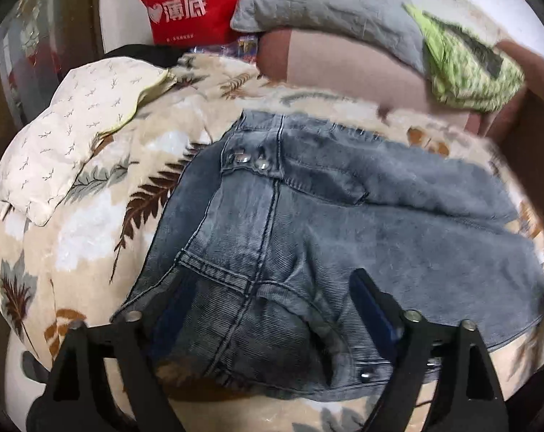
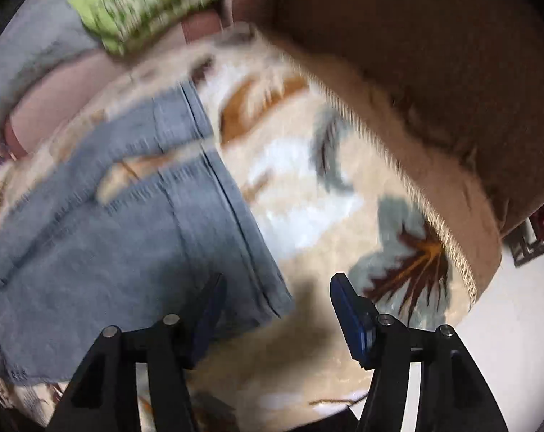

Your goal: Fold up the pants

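Left wrist view: our left gripper [image 1: 272,309] hangs spread wide over the waist end of the grey jeans [image 1: 308,223], gripping nothing. Our right gripper [image 2: 275,306] is released too, its left finger [image 2: 209,309] over the hems, on the leaf-patterned blanket [image 2: 308,187].

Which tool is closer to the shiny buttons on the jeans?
Left. The left tool hangs open over the jeans below their buttons. The right tool is open at the leg hems, buttons unseen.
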A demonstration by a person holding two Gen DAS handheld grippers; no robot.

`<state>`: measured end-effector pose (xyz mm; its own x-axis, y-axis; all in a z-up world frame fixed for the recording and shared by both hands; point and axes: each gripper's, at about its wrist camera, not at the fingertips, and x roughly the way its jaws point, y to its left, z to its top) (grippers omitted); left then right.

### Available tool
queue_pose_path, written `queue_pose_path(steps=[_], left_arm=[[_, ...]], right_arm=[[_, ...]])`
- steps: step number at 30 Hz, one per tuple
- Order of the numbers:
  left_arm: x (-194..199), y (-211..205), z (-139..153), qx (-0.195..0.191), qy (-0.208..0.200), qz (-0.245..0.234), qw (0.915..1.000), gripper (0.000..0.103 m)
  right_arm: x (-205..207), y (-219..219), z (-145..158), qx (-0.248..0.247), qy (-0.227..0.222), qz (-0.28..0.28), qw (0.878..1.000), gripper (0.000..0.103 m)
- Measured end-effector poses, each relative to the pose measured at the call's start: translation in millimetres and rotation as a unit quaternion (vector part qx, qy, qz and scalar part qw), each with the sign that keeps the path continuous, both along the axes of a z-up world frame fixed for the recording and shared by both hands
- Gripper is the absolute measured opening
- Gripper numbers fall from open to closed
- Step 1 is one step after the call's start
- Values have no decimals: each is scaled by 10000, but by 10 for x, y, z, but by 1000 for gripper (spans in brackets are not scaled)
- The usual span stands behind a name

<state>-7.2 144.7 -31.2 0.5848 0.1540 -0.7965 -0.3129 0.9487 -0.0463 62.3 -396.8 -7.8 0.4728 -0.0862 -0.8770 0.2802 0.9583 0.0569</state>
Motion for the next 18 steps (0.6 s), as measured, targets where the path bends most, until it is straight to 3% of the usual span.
queue_pose_path(steps=[2, 3, 4, 7, 9, 11, 15, 18], left_arm=[[125, 40, -310, -84, 710, 63, 9974, 90], [112, 53, -323, -98, 582, 80, 9982, 94], [97, 52, -288, -61, 491, 109, 9987, 94], [137, 85, -111, -274, 482, 88, 9984, 94], [173, 177, 97, -412, 170, 104, 9990, 94], [332, 317, 250, -512, 43, 174, 9985, 94], [822, 611, 310, -641, 81, 360, 9973, 93], [1163, 860, 274, -963, 198, 473, 9940, 93]], right_arm=[[-10, 63, 118, 350, -342, 170, 9987, 68], [24, 112, 118, 523, -384, 311, 9974, 73], [67, 151, 46, 673, -259, 458, 9963, 82], [270, 157, -503, 1156, 875, 660, 9872, 83], [278, 182, -383, 1039, 649, 815, 9891, 82], [334, 129, -194, 1415, 315, 831, 9859, 81], [720, -64, 15, 1588, -137, 627, 9852, 81], [1158, -195, -13, 1557, -70, 420, 9869, 78]])
